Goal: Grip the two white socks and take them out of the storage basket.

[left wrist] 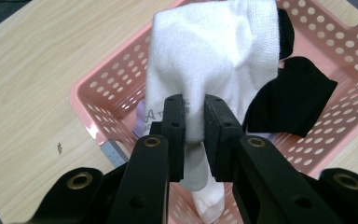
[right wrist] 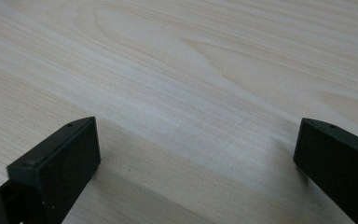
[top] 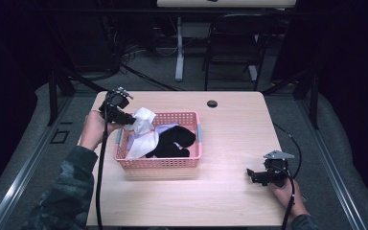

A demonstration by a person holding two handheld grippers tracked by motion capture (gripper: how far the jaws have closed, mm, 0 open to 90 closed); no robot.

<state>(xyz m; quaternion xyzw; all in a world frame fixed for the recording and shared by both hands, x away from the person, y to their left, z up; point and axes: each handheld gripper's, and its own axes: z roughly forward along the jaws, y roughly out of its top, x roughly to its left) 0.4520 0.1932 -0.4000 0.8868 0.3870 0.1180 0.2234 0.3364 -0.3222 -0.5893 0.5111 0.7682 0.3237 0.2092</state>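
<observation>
White sock's (left wrist: 205,60) printed lettering illegible.

We see the basket (top: 159,163) on the table (top: 230,139) left of centre, socks (top: 175,142) in it, the left gripper (top: 128,119) over its left end pinching one sock (left wrist: 209,60), and the right gripper (top: 252,174) well apart at the table's near right.

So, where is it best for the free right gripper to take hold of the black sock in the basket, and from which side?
Probably at the raised fold of the black sock, coming straight down from above. It lies slack and flat in the pink basket, whose walls block a side approach. The right gripper is open over bare table; the left gripper holds the white sock.
</observation>
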